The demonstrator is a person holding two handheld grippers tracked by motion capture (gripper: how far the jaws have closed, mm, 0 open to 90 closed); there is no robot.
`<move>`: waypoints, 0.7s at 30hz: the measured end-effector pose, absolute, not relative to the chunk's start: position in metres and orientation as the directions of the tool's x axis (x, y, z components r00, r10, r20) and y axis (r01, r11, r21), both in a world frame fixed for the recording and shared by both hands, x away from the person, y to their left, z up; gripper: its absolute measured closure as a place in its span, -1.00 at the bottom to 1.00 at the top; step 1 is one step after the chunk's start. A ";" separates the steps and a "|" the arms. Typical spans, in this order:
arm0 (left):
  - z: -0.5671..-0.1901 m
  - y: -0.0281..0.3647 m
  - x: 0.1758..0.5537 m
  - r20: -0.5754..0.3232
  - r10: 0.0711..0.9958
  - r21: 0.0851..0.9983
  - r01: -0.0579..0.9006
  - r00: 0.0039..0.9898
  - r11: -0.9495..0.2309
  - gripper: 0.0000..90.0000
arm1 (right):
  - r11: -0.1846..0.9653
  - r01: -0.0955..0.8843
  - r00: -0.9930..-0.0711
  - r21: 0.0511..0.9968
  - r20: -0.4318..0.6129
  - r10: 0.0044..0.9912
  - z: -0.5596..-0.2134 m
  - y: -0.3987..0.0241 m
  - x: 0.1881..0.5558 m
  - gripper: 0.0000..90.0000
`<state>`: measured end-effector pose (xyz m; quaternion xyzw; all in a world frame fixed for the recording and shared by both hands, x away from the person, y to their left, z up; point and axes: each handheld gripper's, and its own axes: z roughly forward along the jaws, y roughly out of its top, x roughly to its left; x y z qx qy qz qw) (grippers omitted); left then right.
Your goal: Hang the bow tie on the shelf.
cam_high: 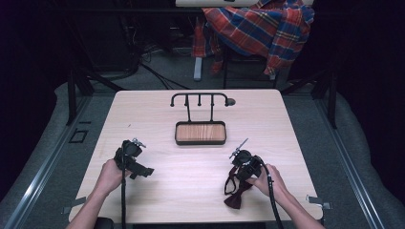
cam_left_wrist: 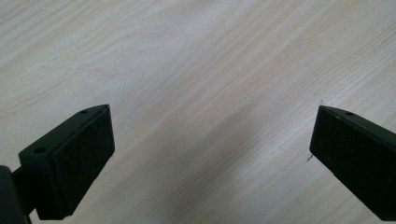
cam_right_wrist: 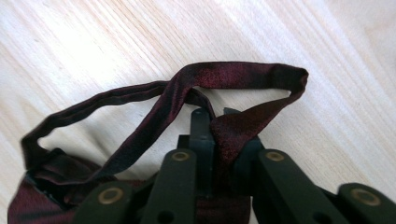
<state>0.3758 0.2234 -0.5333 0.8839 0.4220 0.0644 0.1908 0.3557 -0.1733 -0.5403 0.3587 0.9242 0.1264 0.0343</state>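
Observation:
A dark red bow tie (cam_high: 235, 196) lies near the table's front right, its strap looping out over the wood. In the right gripper view the strap (cam_right_wrist: 243, 77) arches ahead of the jaws and a fold of the bow tie's red cloth (cam_right_wrist: 233, 133) is pinched between them. My right gripper (cam_high: 237, 183) is shut on that cloth. My left gripper (cam_high: 142, 171) hovers at the front left, jaws wide apart; its fingers (cam_left_wrist: 79, 154) frame bare wood with nothing between them.
A black wire stand with hooks (cam_high: 199, 99) rises behind a small wood-lined tray (cam_high: 200, 141) at the table's middle. A plaid shirt (cam_high: 265, 28) hangs over a chair beyond the far edge. The light wooden table (cam_high: 191, 186) is bare between the grippers.

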 end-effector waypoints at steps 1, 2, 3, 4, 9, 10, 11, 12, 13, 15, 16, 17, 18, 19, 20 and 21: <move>-0.533 0.223 0.376 -0.047 0.770 0.391 0.721 0.637 -0.573 -1.00 | 0.709 0.653 -0.742 0.267 0.036 0.670 -0.539 -0.173 0.355 0.88; -0.533 0.223 0.376 -0.047 0.770 0.391 0.721 0.637 -0.573 -1.00 | 0.709 0.651 -0.742 0.272 0.033 0.669 -0.538 -0.173 0.355 0.90; -0.533 0.223 0.376 -0.045 0.769 0.391 0.719 0.638 -0.574 -1.00 | 0.705 0.650 -0.742 0.283 0.035 0.670 -0.537 -0.173 0.355 0.93; -0.533 0.223 0.376 -0.045 0.769 0.390 0.720 0.638 -0.574 -1.00 | 0.704 0.649 -0.741 0.290 0.031 0.670 -0.535 -0.173 0.354 0.94; -0.534 0.223 0.376 -0.048 0.768 0.388 0.721 0.638 -0.574 -1.00 | 0.706 0.628 -0.749 0.327 0.007 0.662 -0.524 -0.174 0.352 0.95; -0.534 0.223 0.376 -0.048 0.768 0.384 0.722 0.638 -0.576 -1.00 | 0.700 0.624 -0.746 0.347 -0.002 0.666 -0.521 -0.174 0.352 0.95; -0.534 0.223 0.376 -0.047 0.769 0.383 0.722 0.637 -0.576 -1.00 | 0.689 0.624 -0.741 0.368 0.000 0.671 -0.518 -0.175 0.352 0.95; -0.534 0.223 0.376 -0.047 0.769 0.383 0.722 0.637 -0.576 -1.00 | 0.689 0.624 -0.741 0.368 0.000 0.671 -0.518 -0.175 0.352 0.95; -0.533 0.223 0.376 -0.043 0.768 0.388 0.719 0.639 -0.577 -1.00 | 0.685 0.615 -0.740 0.391 -0.015 0.672 -0.513 -0.176 0.351 0.96; -0.532 0.222 0.376 -0.040 0.768 0.394 0.716 0.640 -0.576 -1.00 | 0.679 0.610 -0.737 0.408 -0.023 0.675 -0.508 -0.177 0.349 0.96; -0.532 0.222 0.375 -0.037 0.767 0.396 0.714 0.641 -0.577 -1.00 | 0.678 0.607 -0.736 0.415 -0.027 0.676 -0.506 -0.178 0.349 0.96; -0.532 0.222 0.375 -0.036 0.767 0.398 0.713 0.640 -0.577 -1.00 | 0.678 0.603 -0.736 0.420 -0.033 0.676 -0.504 -0.179 0.348 0.96; -0.532 0.221 0.375 -0.037 0.767 0.397 0.714 0.641 -0.577 -1.00 | 0.678 0.598 -0.738 0.427 -0.038 0.674 -0.502 -0.179 0.347 0.96; -0.532 0.221 0.376 -0.038 0.766 0.395 0.714 0.642 -0.578 -1.00 | 0.676 0.598 -0.735 0.431 -0.043 0.677 -0.501 -0.179 0.347 0.96; -0.532 0.221 0.376 -0.038 0.766 0.395 0.714 0.642 -0.578 -1.00 | 0.676 0.598 -0.735 0.431 -0.043 0.677 -0.501 -0.179 0.347 0.96; -0.532 0.221 0.376 -0.038 0.766 0.393 0.714 0.642 -0.579 -1.00 | 0.675 0.592 -0.735 0.440 -0.050 0.677 -0.500 -0.180 0.347 0.95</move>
